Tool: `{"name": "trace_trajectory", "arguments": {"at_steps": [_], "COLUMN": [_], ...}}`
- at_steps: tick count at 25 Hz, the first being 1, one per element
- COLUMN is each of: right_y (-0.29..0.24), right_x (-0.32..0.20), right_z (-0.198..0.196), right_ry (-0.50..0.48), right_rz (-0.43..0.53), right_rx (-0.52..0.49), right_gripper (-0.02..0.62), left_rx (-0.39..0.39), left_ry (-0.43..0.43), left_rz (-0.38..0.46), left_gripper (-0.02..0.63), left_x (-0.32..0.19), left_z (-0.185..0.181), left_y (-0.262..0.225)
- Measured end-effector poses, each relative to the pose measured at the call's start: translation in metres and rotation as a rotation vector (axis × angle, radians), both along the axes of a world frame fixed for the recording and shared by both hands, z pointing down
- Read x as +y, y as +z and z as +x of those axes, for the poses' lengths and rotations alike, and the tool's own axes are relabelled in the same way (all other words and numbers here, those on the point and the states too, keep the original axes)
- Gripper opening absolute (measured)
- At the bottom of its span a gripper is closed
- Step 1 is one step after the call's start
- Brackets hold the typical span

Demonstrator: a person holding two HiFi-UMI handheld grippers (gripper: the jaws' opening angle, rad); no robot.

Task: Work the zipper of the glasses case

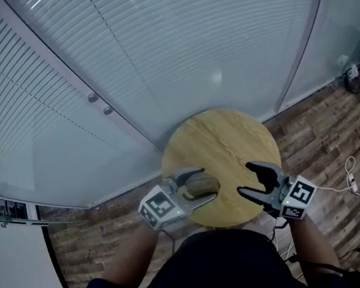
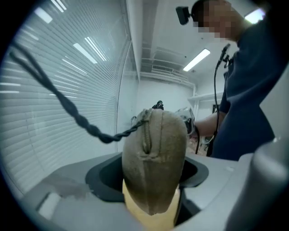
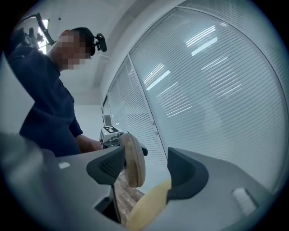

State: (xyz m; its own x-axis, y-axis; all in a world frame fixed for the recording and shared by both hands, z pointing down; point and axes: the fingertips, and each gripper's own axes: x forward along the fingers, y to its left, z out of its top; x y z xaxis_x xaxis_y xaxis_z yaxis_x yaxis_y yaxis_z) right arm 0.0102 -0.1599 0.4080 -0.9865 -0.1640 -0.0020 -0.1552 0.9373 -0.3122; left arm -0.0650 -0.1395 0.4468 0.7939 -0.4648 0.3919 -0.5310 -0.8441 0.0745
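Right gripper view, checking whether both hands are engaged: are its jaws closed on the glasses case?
No: the right gripper has its jaws wide apart, with the glasses case well beyond them, untouched.

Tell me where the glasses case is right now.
In the head view, the glasses case sits at the round table's near left edge, clamped in the left gripper, with the open right gripper to its right.
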Motion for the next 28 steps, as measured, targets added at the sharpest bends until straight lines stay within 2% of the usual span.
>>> {"name": "trace_trajectory", "arguments": {"at_steps": [3, 6, 9, 12, 16, 18, 21, 24, 28], "right_y": [-0.006, -0.020, -0.025, -0.030, -0.032, -0.032, -0.031, -0.030, -0.024], "right_x": [0.006, 0.013, 0.015, 0.018, 0.028, 0.034, 0.035, 0.033, 0.036], "right_z": [-0.006, -0.018, -0.037, -0.062, -0.072, -0.077, -0.087, -0.086, -0.083], "right_ry": [-0.027, -0.065, -0.126, -0.209, -0.246, -0.276, -0.317, -0.341, -0.411], "right_rz": [0.046, 0.067, 0.100, 0.132, 0.145, 0.120, 0.091, 0.095, 0.056], "right_rx": [0.057, 0.066, 0.116, 0.135, 0.164, 0.166, 0.150, 0.163, 0.168], "right_gripper": [0.291, 0.291, 0.291, 0.248, 0.239, 0.239, 0.207, 0.163, 0.156], "left_rx": [-0.097, -0.167, -0.251, -0.327, -0.379, -0.389, -0.408, -0.457, -0.530], "left_ry": [-0.009, 0.011, 0.070, 0.133, 0.188, 0.207, 0.227, 0.243, 0.289], "left_rz": [0.009, 0.017, 0.033, 0.039, 0.065, 0.067, 0.070, 0.074, 0.085], "left_gripper": [0.324, 0.322, 0.322, 0.322, 0.324, 0.322, 0.322, 0.322, 0.322], "left_x": [-0.001, 0.000, -0.002, -0.002, 0.006, 0.010, 0.009, 0.008, 0.014], "left_z": [0.002, 0.011, 0.018, 0.018, 0.035, 0.042, 0.043, 0.047, 0.051], "left_y": [0.015, 0.026, 0.038, 0.053, 0.054, 0.054, 0.054, 0.058, 0.066]}}
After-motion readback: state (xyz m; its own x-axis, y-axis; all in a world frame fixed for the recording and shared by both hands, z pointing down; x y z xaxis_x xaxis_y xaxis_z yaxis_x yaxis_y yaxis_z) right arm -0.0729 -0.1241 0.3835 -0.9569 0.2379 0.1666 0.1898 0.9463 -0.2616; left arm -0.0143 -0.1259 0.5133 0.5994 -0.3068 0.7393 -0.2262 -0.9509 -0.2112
